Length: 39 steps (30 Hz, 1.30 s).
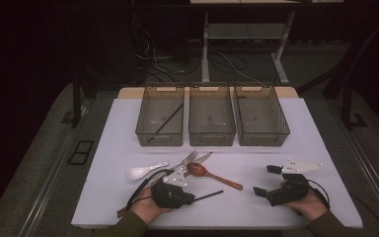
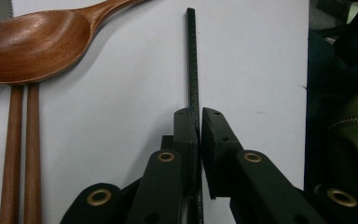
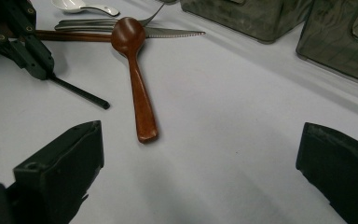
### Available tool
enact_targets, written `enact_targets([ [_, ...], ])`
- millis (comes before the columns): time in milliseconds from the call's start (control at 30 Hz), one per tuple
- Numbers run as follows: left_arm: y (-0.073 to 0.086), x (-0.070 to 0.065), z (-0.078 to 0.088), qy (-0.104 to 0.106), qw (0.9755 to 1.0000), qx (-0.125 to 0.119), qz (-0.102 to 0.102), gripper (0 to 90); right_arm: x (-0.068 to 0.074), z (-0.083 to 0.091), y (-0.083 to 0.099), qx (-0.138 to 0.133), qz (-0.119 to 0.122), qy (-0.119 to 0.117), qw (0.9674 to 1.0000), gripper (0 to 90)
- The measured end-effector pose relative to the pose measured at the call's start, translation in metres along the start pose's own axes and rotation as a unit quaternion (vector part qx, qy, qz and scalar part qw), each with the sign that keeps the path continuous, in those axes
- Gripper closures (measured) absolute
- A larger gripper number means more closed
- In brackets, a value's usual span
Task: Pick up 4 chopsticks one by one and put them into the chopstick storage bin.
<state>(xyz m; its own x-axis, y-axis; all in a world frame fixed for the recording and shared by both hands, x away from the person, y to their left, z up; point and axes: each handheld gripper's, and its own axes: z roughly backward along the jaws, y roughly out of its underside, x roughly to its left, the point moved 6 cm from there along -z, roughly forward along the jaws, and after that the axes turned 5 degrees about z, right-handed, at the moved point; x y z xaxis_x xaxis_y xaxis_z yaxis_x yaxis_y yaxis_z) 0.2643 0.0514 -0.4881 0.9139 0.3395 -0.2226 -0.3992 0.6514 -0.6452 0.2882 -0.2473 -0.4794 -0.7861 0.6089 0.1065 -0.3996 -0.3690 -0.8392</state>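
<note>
My left gripper lies low at the table's near left, shut on a thin black chopstick. In the left gripper view its jaws pinch the black chopstick, which runs straight ahead over the white table. The right gripper view has that gripper at upper left with the chopstick sticking out of it. My right gripper rests at the near right, held by a hand, open with nothing between its jaws.
A wooden spoon, a white spoon, a fork, a knife and two brown chopsticks lie around the left gripper. Three clear bins stand in a row behind; the left bin holds a black chopstick.
</note>
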Motion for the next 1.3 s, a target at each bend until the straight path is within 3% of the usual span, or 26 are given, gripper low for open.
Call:
enact_targets([
  [500, -0.002, -0.003, -0.001, -0.017, 0.9996, 0.011, -0.020, 85.2, 0.000, 0.000, 0.000, 0.001, 0.001, 0.001, 1.0000, 0.6],
  [900, -0.006, -0.001, 0.003, -0.015, 0.9998, 0.004, -0.013, 85.3, 0.000, 0.000, 0.000, 0.000, 0.001, 0.000, 1.0000, 0.6],
  [1300, -0.012, 0.005, 0.014, -0.018, 0.9997, -0.011, 0.014, 85.3, 0.000, 0.000, 0.000, 0.001, 0.001, 0.000, 1.0000, 0.6],
])
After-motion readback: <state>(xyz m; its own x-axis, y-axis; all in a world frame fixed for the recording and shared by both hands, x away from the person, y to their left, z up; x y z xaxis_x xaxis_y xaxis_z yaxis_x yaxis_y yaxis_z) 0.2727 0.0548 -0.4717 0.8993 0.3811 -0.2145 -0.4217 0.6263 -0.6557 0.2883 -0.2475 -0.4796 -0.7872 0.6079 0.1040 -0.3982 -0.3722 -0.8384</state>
